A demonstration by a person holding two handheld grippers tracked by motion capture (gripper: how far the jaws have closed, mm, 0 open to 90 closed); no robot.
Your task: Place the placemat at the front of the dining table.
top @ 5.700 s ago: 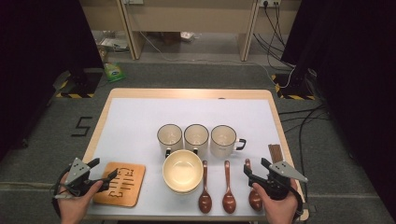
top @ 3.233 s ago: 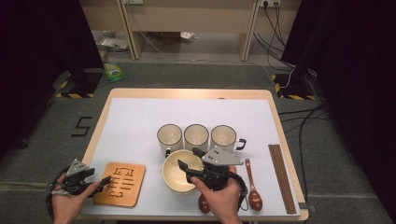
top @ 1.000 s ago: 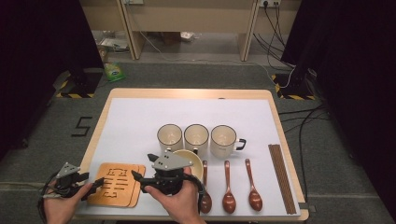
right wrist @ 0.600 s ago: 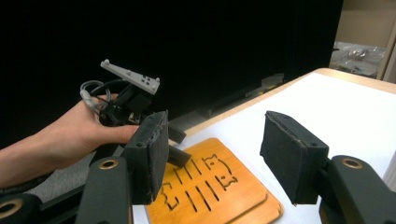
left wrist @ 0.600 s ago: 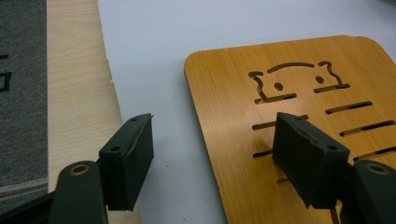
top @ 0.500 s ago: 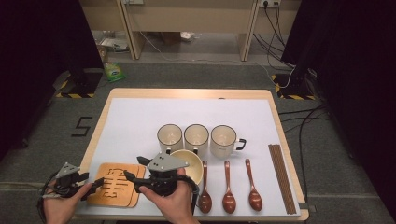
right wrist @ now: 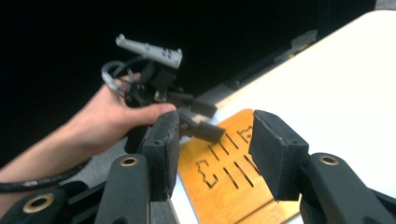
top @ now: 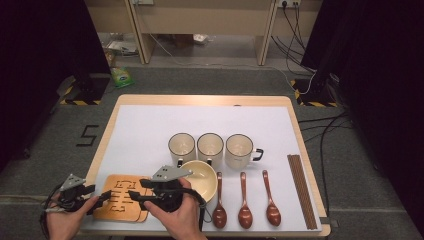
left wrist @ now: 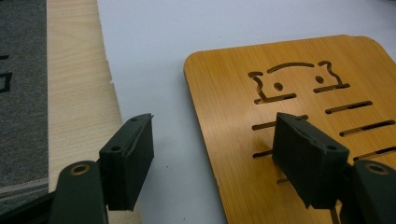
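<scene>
left gripper (top: pixel 97 196) is hovering at the lower-left of the frame, jaws spread over the near edge of the wooden trivet (top: pixel 117 199), probably to steady it. right gripper (top: pixel 135 189), just right, has just been closing its jaws, nothing pinched yet. trivet is lying flat beside the cream bowl (top: pixel 202 176), long axis running left-right.
</scene>
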